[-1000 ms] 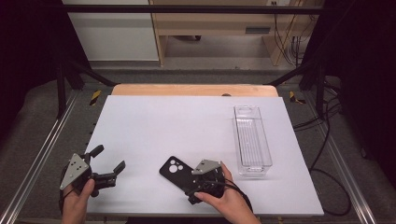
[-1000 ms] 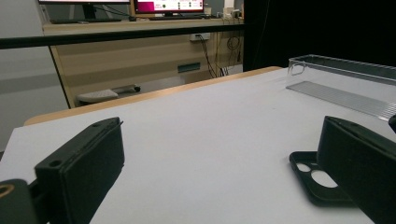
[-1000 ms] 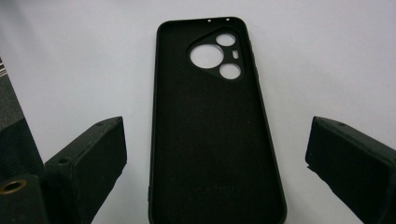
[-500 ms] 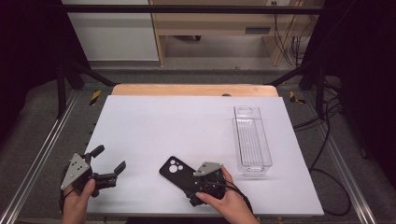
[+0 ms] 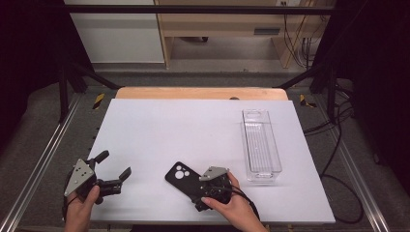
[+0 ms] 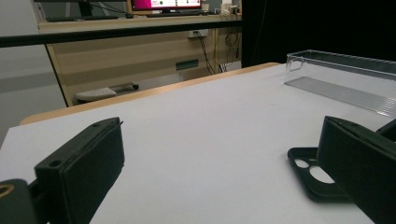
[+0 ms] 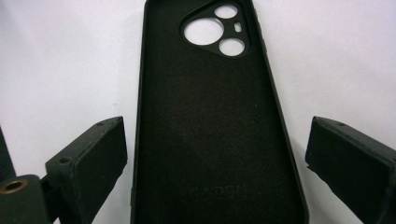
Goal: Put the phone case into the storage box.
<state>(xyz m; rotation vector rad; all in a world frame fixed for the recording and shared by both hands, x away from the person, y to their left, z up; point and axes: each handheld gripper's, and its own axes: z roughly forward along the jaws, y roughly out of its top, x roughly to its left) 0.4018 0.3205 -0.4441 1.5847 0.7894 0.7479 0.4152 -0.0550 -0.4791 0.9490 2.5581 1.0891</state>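
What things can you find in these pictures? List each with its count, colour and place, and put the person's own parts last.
Black soft phone case with camera cut-outs: one, black, lying open side up at the near middle of the table, between the right gripper's open jaws.
Clear plastic oblong tray: one, see-through, right side of the table, nothing in it.
White table top: one, white, with a wooden edge at the far side.
Left gripper: one, black with a grey plate, near left corner, jaws open, holding nothing.
Right gripper: one, black, jaws open either side of the case.
Hands: two, at the near edge, each holding a gripper.
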